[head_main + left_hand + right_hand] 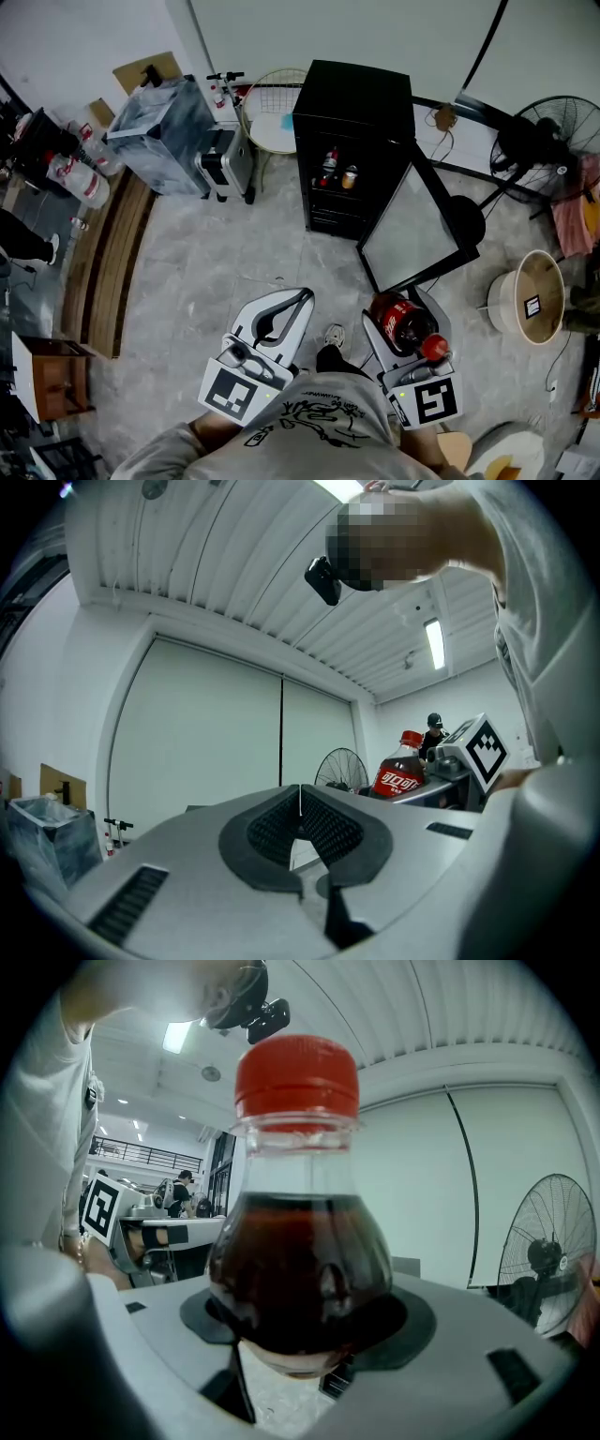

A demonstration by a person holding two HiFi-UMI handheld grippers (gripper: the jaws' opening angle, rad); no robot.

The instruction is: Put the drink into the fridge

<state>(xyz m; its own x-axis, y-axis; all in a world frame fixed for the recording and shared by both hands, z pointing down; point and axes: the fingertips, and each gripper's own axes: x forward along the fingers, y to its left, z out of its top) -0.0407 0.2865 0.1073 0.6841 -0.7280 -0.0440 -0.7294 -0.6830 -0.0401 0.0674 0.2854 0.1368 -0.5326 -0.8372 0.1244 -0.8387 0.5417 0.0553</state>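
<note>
The right tool (403, 302) (305, 1324) pinches the cola bottle (405, 325) (298, 1279), its two dark pads pressed against opposite sides of the bottle's wide brown body. In the right gripper view the bottle stands upright between the jaws, with its red cap (296, 1074) on top. The left tool (298, 298) (300, 791) carries nothing: its ribbed pads are pressed together at the tips. The left gripper view also catches the cola bottle (401, 778) off to the side, red label facing the camera. In the head view both tools are held out in front of the person over the grey floor (216, 253), side by side and apart, pointing toward the black fridge (356, 103). The fridge stands ahead of them with its glass door (408, 230) swung wide open to the right. On a shelf inside it are a small bottle (328, 167) and a can (350, 177). The cola bottle is well short of the fridge, in front of the open door. A standing fan (553, 131) (548, 1260) is to the right of the fridge.
</note>
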